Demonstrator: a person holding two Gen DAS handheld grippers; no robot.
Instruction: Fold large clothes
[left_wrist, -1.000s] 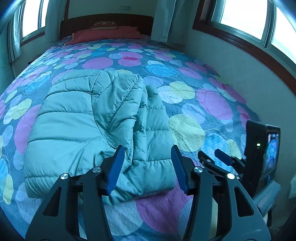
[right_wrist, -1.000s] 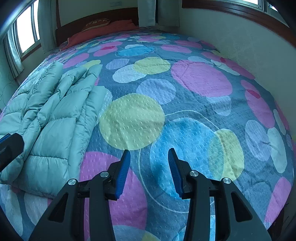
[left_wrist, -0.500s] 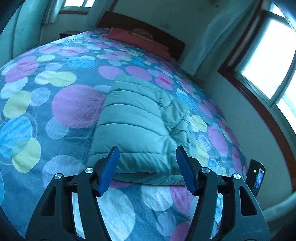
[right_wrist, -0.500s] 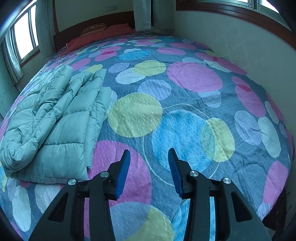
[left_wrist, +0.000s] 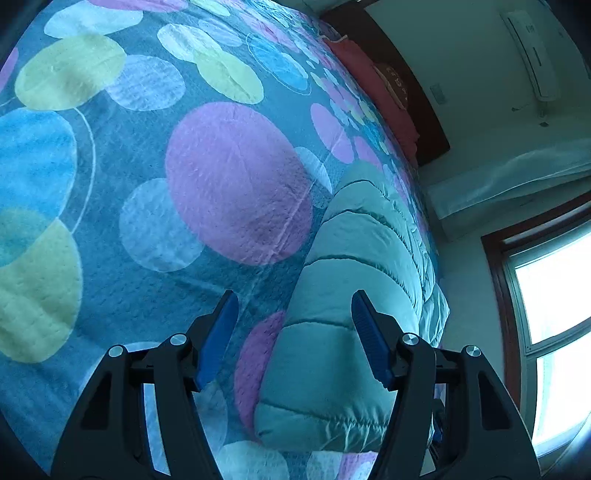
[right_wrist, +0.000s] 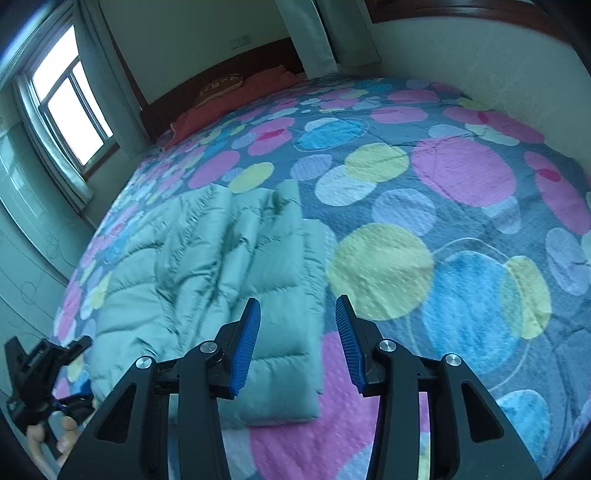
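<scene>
A folded teal puffer jacket (left_wrist: 351, 266) lies on the spotted bedspread (left_wrist: 221, 184). My left gripper (left_wrist: 293, 295) hovers open over the jacket's near left edge, rolled to one side, with nothing pressed between its blue pads. In the right wrist view the same jacket (right_wrist: 207, 258) lies left of centre. Above its near right corner my right gripper (right_wrist: 298, 300) stands open and empty. At the lower left of that view, a hand (right_wrist: 48, 439) holds the other gripper's black frame (right_wrist: 37, 369).
The bedspread (right_wrist: 461, 177) stretches wide to the right of the jacket. Red pillows (right_wrist: 236, 99) lie against the dark headboard. A wall (right_wrist: 480, 55) borders the bed's right side; a window (right_wrist: 70, 99) and curtains stand on the left.
The left gripper swung across to the jacket's left side, rolled hard and sank, its jaws a little wider than at first. The right gripper rose and turned left toward the jacket.
</scene>
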